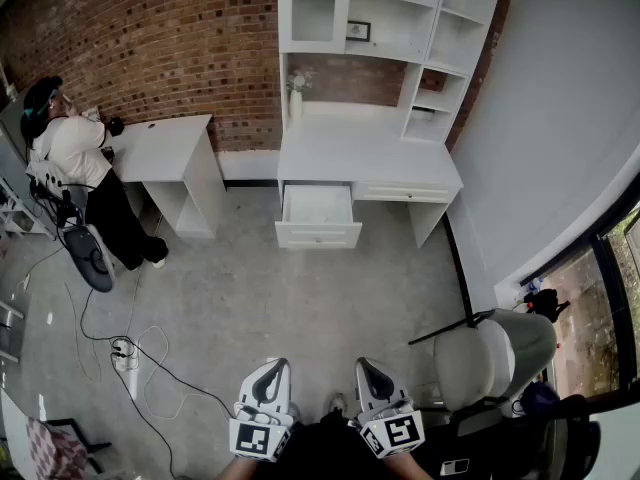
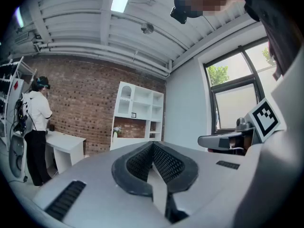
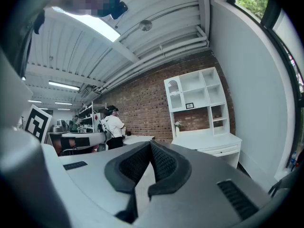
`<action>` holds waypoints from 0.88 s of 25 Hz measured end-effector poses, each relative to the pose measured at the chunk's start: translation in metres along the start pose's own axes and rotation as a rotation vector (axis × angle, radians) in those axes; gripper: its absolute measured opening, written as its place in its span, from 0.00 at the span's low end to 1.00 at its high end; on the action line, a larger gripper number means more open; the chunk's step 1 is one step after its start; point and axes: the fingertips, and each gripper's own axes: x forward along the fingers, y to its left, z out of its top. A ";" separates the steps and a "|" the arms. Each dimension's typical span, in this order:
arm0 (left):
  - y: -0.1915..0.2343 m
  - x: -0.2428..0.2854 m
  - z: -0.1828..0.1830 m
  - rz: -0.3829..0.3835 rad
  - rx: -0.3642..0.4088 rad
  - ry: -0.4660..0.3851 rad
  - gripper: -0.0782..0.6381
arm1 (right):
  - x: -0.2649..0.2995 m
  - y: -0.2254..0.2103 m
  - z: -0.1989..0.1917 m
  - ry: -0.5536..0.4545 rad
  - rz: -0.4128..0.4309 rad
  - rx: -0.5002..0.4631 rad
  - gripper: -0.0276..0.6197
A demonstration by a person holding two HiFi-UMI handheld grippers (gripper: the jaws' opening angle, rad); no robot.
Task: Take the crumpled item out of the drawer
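The white desk (image 1: 360, 153) with a shelf unit stands against the brick wall, far ahead of me. Its left drawer (image 1: 318, 230) is pulled open; the inside looks pale, and I cannot make out a crumpled item in it from here. My left gripper (image 1: 273, 367) and right gripper (image 1: 366, 365) are held low and close to my body, well short of the desk, side by side. Both are shut with nothing between the pads. In the left gripper view the gripper (image 2: 152, 144) points towards the shelf unit (image 2: 137, 110). The right gripper (image 3: 150, 143) also has its tips together.
A person (image 1: 75, 158) stands at a second white desk (image 1: 165, 146) at the left. Cables and a power strip (image 1: 124, 354) lie on the concrete floor at the lower left. A grey chair (image 1: 490, 356) stands at my right, beside the window wall.
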 end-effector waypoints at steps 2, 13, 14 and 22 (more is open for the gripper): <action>0.000 0.000 -0.005 -0.004 0.037 0.010 0.14 | -0.001 -0.003 -0.001 -0.001 -0.002 -0.002 0.06; -0.014 0.022 -0.006 0.015 0.016 0.013 0.14 | 0.000 -0.031 -0.001 -0.004 -0.009 0.046 0.06; -0.016 0.026 -0.009 0.016 0.027 0.022 0.14 | 0.001 -0.035 0.000 -0.006 -0.006 0.047 0.06; -0.036 0.069 -0.025 0.037 0.034 0.065 0.14 | 0.014 -0.084 -0.010 0.018 0.022 0.047 0.06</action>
